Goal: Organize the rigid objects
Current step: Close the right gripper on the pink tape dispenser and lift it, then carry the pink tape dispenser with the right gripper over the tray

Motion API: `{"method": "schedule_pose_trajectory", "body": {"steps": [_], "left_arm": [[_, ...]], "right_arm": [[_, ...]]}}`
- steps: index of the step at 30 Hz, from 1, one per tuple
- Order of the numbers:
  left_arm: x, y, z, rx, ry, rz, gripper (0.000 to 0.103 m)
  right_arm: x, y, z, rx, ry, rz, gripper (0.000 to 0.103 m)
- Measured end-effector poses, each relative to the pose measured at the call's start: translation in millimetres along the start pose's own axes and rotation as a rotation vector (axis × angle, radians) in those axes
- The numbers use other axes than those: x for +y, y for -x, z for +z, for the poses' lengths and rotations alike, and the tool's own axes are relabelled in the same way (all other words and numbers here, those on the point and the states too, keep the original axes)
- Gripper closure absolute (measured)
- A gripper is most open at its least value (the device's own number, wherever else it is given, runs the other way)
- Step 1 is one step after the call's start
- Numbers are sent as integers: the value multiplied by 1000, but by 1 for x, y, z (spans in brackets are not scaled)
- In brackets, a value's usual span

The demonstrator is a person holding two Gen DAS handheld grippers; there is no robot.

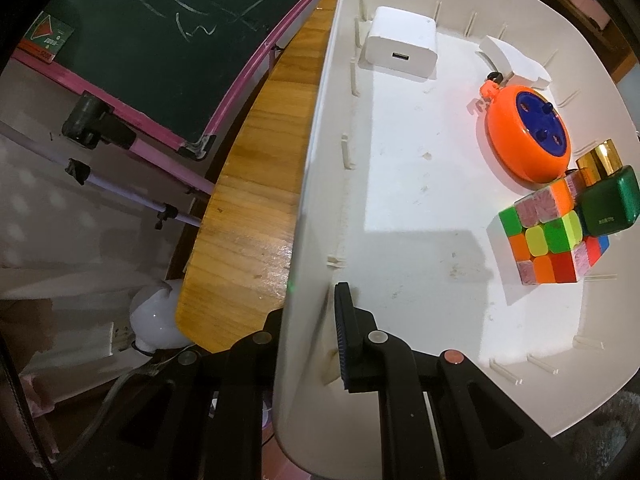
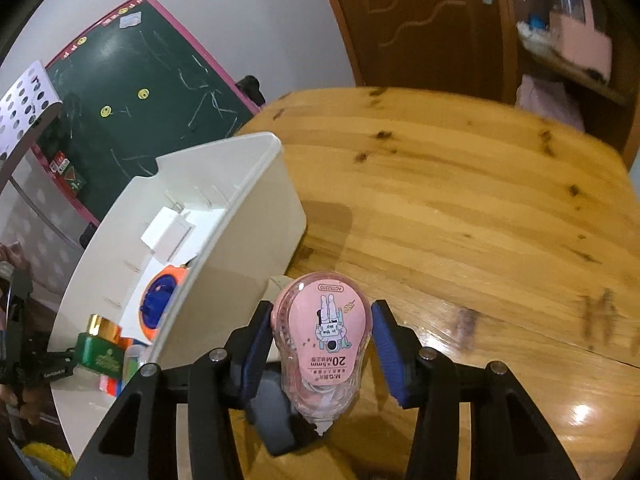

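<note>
My left gripper [image 1: 308,344] is shut on the side wall of a white plastic bin [image 1: 316,160], one finger inside and one outside. In the bin lie a white charger [image 1: 400,42], an orange and blue round reel [image 1: 528,132], a colour cube [image 1: 548,236], a green box [image 1: 610,202] with a gold cap and a white block [image 1: 514,60]. My right gripper [image 2: 320,340] holds a pink correction tape [image 2: 322,340] between its blue pads [image 2: 386,350], just right of the bin [image 2: 224,232], above the wooden table [image 2: 460,208].
A green chalkboard [image 2: 132,92] with a pink frame stands behind the table on the left. A brown door [image 2: 420,20] is at the back. A white bulb-shaped object [image 1: 154,320] lies below the table edge.
</note>
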State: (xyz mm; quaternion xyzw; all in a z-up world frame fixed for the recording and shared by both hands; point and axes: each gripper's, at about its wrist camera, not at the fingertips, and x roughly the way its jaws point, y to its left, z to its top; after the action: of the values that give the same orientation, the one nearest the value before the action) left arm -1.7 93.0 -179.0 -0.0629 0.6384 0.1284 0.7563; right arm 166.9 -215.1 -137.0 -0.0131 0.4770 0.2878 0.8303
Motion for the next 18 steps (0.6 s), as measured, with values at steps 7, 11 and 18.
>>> {"method": "schedule_pose_trajectory", "body": {"steps": [7, 11, 18], "left_arm": [[2, 1, -1, -21, -10, -32, 90], [2, 1, -1, -31, -25, -49, 90], [3, 4, -4, -55, -44, -79, 90]], "right_arm": [[28, 40, -2, -46, 46, -136, 53], [48, 63, -2, -82, 69, -175, 53], [88, 97, -2, -131, 110, -248, 53]]}}
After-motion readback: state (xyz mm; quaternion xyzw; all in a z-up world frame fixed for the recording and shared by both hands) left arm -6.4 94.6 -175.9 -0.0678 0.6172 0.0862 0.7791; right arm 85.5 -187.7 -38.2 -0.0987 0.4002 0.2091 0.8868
